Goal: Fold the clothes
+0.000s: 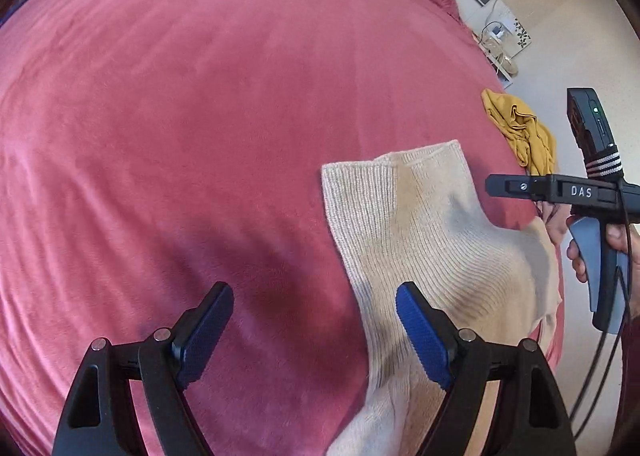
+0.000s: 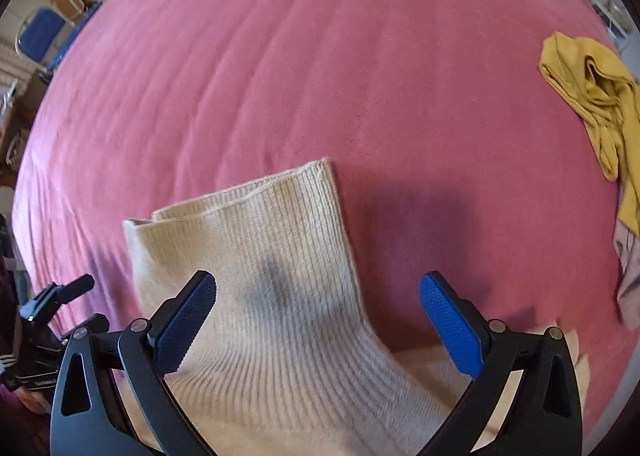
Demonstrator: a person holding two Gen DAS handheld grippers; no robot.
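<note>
Left wrist view: left gripper jaws stand apart, the cream ribbed sweater under its right jaw only. Right gripper is likewise empty, the sleeve between its jaws. Either could pinch the plush pink blanket along with the knit.

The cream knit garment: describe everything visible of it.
The cream knit garment looks like a soft ribbed sweater. A doubled tube-like part, perhaps a sleeve or neck, lies flat pointing away across the pink blanket, ending in a ribbed, slightly parted edge. The rest spreads wider toward the camera. Both tongs, left and right, hover open above it, gripping nothing.
</note>
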